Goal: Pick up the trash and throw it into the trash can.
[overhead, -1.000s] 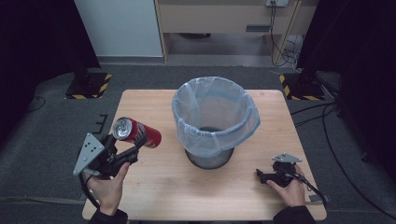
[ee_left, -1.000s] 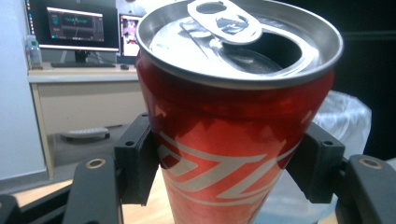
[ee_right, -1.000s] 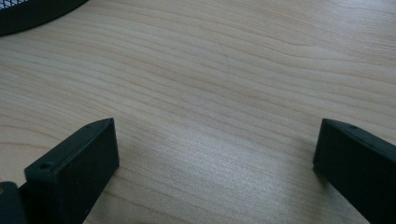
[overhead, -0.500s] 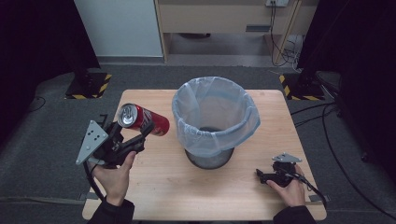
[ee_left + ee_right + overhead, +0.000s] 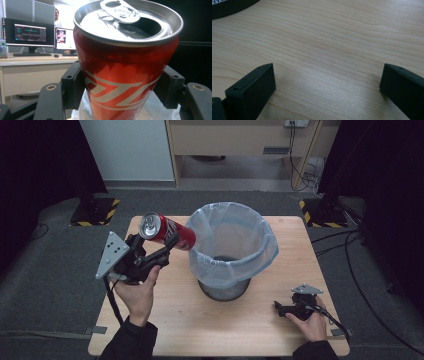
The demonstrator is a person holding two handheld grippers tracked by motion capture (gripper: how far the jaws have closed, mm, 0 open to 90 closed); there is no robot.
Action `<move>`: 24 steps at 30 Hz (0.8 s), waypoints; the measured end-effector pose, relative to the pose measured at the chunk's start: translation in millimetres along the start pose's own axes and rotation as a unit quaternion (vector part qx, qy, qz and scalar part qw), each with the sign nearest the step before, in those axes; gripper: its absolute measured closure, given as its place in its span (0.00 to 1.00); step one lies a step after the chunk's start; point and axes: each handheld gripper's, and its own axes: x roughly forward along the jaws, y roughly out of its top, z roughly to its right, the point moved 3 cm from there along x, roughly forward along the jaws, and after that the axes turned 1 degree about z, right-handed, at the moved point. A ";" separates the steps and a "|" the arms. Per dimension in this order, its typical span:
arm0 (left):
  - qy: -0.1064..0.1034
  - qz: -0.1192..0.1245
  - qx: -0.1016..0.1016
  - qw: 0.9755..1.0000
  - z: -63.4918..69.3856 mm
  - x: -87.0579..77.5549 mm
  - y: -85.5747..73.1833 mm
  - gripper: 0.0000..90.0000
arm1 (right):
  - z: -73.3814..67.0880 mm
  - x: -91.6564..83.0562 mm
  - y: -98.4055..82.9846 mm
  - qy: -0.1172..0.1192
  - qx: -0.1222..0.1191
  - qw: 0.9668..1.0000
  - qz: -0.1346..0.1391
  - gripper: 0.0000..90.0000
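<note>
A red drinks can (image 5: 167,231) with its tab end opened is held in the air, tilted almost flat, its bottom end at the left rim of the waste bin (image 5: 231,251). My left gripper (image 5: 167,246) is shut on the can (image 5: 125,67), one black jaw on each side of its body. The bin is a dark mesh basket lined with a pale plastic bag and stands in the middle of the wooden table (image 5: 165,320). My right gripper (image 5: 279,307) rests low on the table at the front right, jaws wide apart over bare wood (image 5: 327,50).
The bin's mesh base (image 5: 227,6) is at the top left corner of the right gripper view. Black and yellow floor weights (image 5: 95,210) stand beyond the table's far corners, and cables (image 5: 350,255) trail along the right side. Desks with monitors (image 5: 27,32) appear behind the can.
My left gripper has lifted the can and carried it right and away, from beside the bin's left flank up to its rim. The right gripper has stayed still.
</note>
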 end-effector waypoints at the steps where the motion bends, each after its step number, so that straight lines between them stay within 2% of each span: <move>1: -0.001 0.002 -0.001 1.000 1.0 2.0 0.6 0.37 | 0.0 0.0 0.0 0.000 0.000 1.000 0.000 0.00; 6: -0.005 0.011 -0.003 1.000 6.8 15.6 0.8 0.37 | 0.0 0.1 0.1 0.001 0.000 1.000 0.000 0.00; 16: -0.015 0.004 -0.006 1.000 18.8 46.2 -9.7 0.37 | 0.1 0.1 0.1 0.001 0.000 1.000 0.000 0.00; 24: -0.018 -0.035 -0.002 0.999 24.8 70.9 -29.5 0.37 | 0.1 0.1 0.2 0.001 -0.001 1.000 0.000 0.00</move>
